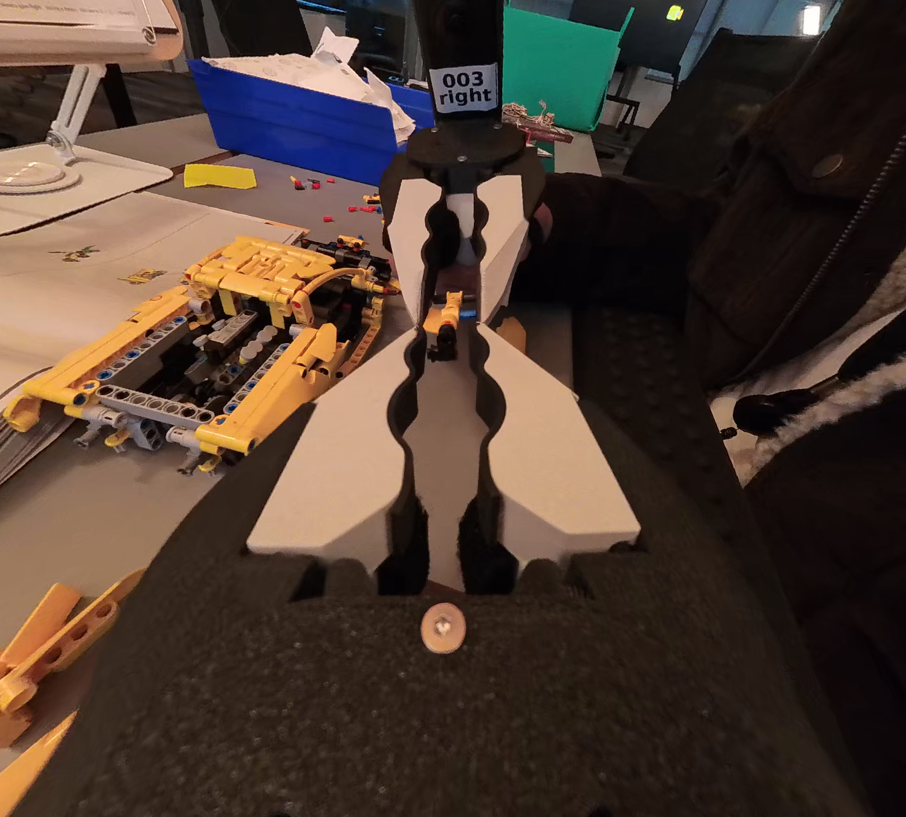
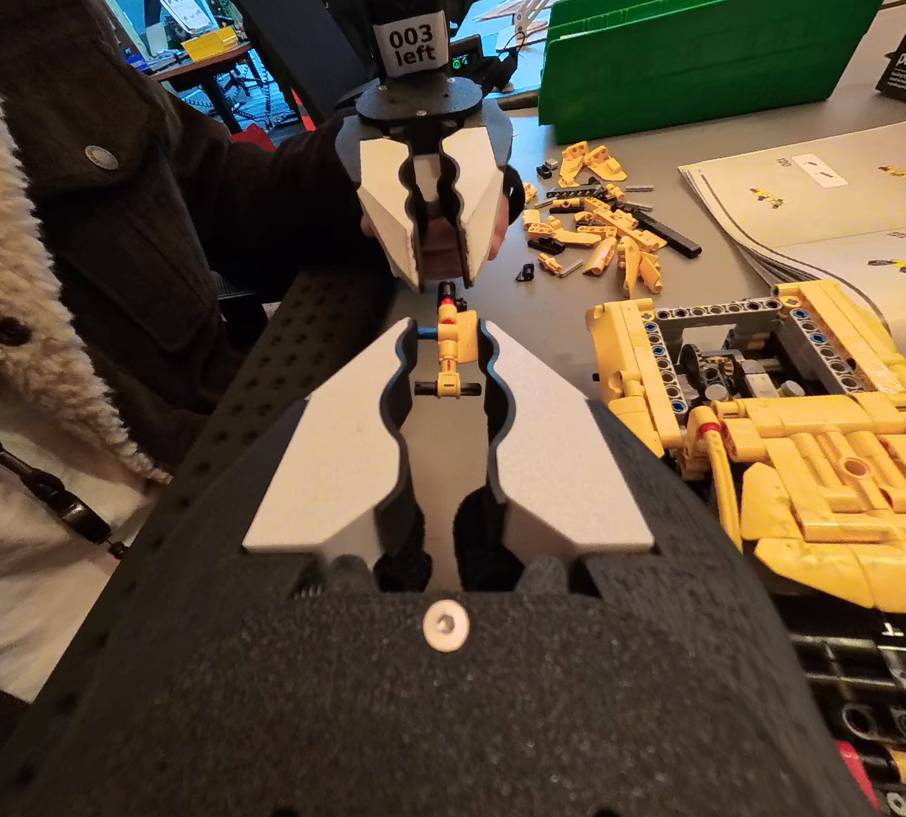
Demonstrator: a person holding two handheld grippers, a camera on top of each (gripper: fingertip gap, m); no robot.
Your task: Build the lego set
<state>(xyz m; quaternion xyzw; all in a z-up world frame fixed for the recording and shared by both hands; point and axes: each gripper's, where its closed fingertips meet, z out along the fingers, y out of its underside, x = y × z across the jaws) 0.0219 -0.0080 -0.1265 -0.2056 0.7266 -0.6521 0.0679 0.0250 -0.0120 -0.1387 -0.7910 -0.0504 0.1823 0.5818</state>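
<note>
1. Left gripper (image 1: 446, 327), nearest the lens in the left wrist view: jaws parted by a narrow gap and clamping nothing. The black end of the sub-assembly (image 2: 453, 337) sits at the tips with clearance on both sides. Judgement: it is lined up to take or steady that end.
2. Far left: the instruction booklet (image 1: 98, 254) lies open on the surface (image 1: 98, 524), probably so that the step can be checked while working.
3. Left of centre: the yellow model (image 1: 206, 332) rests partly on the booklet. Its open frame faces up, which leaves the grey beams and pin holes accessible. Neither gripper touches it.
4. Behind the model, far side: a blue bin (image 1: 294, 121) holds crumpled paper, clear of the work area.
5. Centre: the right gripper (image 2: 446, 325) faces the left gripper tip to tip. Its jaws are clenched on the sub-assembly, with the blue pin against one finger and the yellow block against the other. The part is held in the air above the near edge of the surface, well apart from the model. Holding it by the middle leaves both ends free.
6. In the right wrist view, loose yellow and black parts (image 2: 598, 224) lie heaped near a green bin (image 2: 686, 58), within reach.
7. Assessment: the sub-assembly is not yet joined to the model.
</note>
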